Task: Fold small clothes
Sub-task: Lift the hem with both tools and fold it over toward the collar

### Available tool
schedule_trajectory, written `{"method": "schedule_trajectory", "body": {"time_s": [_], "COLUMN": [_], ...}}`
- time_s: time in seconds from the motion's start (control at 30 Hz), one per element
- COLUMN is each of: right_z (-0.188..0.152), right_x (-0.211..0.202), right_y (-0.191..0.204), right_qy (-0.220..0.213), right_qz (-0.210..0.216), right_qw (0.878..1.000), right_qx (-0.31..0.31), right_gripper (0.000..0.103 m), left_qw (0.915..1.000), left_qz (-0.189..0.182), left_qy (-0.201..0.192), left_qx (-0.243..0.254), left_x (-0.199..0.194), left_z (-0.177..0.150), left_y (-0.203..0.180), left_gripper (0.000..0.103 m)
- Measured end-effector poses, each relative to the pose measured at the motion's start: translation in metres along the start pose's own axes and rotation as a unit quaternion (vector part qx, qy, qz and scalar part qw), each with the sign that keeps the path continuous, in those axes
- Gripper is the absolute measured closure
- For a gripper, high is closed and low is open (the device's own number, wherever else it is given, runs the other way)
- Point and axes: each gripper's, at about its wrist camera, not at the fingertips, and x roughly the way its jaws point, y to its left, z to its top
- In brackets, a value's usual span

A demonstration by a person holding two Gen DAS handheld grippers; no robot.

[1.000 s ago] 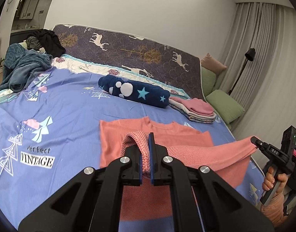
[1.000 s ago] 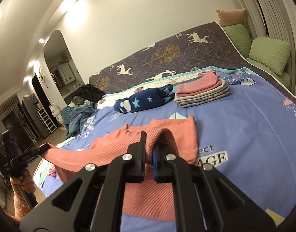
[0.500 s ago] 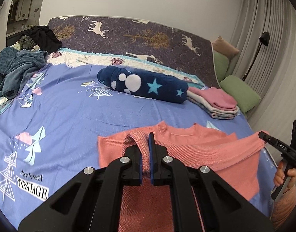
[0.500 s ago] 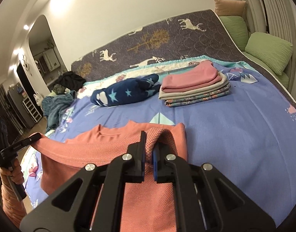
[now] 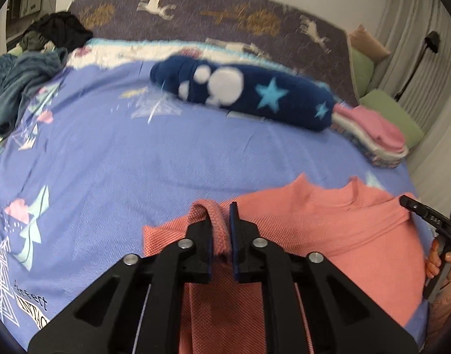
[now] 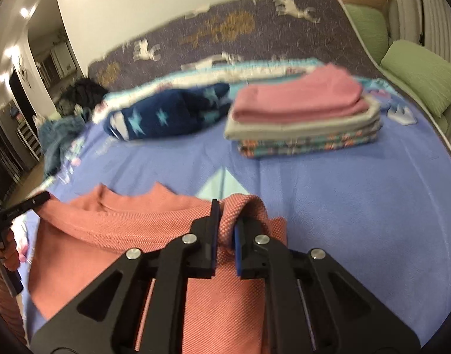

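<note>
1. My left tool (image 5: 221,236) is easing its jaws apart with a fold of the coral top (image 5: 328,236) between them. The cloth hugs the left pad and a sliver of gap shows on the other side, so I'd call that grip already gone. The top lies on the blue bedspread (image 5: 137,162), hem edge carried up near the collar.
2. My right tool (image 6: 225,230) is also opening, its bunched corner draped loose between the pads. If one side lets go first, the folded edge could skew.
3. The knit may snag on a pad as I pull back, dragging the fold open.
4. Pulling away low could rumple the layer underneath.
5. The stack of folded clothes (image 6: 305,124) and navy star roll (image 5: 249,94) sit well apart, so there's little risk there.
</note>
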Motion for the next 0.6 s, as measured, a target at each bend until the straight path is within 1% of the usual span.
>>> {"method": "schedule_trajectory", "body": {"time_s": [0.03,0.07,0.1,0.13,0.17,0.2,0.23,0.3,0.33,0.37,0.43,0.47,0.5,0.53,0.57,0.6], "right_z": [-0.003,-0.006,-0.009,-0.009,-0.01,-0.01,-0.011,-0.018,-0.022,-0.03,-0.045,-0.052,-0.055,-0.056,-0.056,-0.053], "right_x": [0.005,0.01,0.009,0.007,0.002,-0.005,-0.012,-0.025,-0.028,-0.031,-0.028,-0.022,-0.018,-0.015,-0.013,-0.012], "right_y": [-0.002,-0.006,-0.009,-0.01,-0.011,-0.01,-0.006,0.009,0.015,0.024,0.036,0.041,0.041,0.041,0.04,0.039], "right_qy": [0.008,0.016,0.017,0.016,0.013,0.007,0.001,-0.007,-0.009,-0.011,-0.006,0.005,0.009,0.011,0.01,0.008], "right_qz": [-0.001,0.002,0.009,0.014,0.02,0.022,0.02,-0.012,-0.028,-0.056,-0.102,-0.12,-0.126,-0.13,-0.132,-0.132], "right_qw": [1.0,1.0,1.0,1.0,1.0,1.0,1.0,0.996,0.992,0.983,0.964,0.954,0.951,0.95,0.95,0.952], "right_qx": [0.002,0.007,0.011,0.012,0.01,0.002,-0.014,-0.09,-0.122,-0.172,-0.247,-0.275,-0.282,-0.285,-0.283,-0.277], "right_gripper": [0.091,0.089,0.088,0.08,0.065,0.06,0.056,0.053,0.048,0.042,0.038,0.038,0.038,0.038,0.038,0.038], "left_qw": [1.0,1.0,1.0,0.9999,0.9996,0.9991,0.9984,0.997,0.9963,0.9957,0.9933,0.9894,0.9844,0.9798,0.9741,0.97], "left_qz": [-0.003,-0.004,-0.004,0.0,0.012,0.02,0.028,0.031,0.029,0.029,0.038,0.055,0.078,0.096,0.116,0.128], "left_qy": [0.004,0.004,-0.001,-0.01,-0.024,-0.035,-0.047,-0.06,-0.064,-0.061,-0.044,-0.032,-0.022,-0.015,-0.007,-0.007], "left_qx": [-0.005,-0.007,-0.009,-0.006,0.001,0.008,0.017,0.036,0.049,0.063,0.1,0.13,0.156,0.175,0.194,0.207], "left_x": [0.003,0.003,0.0,-0.007,-0.016,-0.022,-0.031,-0.047,-0.054,-0.056,-0.053,-0.046,-0.038,-0.032,-0.022,-0.017], "left_z": [-0.002,-0.004,-0.006,-0.007,-0.008,-0.01,-0.012,-0.018,-0.023,-0.028,-0.037,-0.043,-0.048,-0.052,-0.055,-0.057], "left_y": [0.003,0.004,0.006,0.006,0.006,0.004,0.003,0.0,-0.003,-0.005,-0.015,-0.022,-0.027,-0.03,-0.034,-0.036], "left_gripper": [0.091,0.088,0.082,0.078,0.07,0.067,0.067,0.067,0.066,0.066,0.064,0.06,0.058,0.058,0.057,0.055]}}
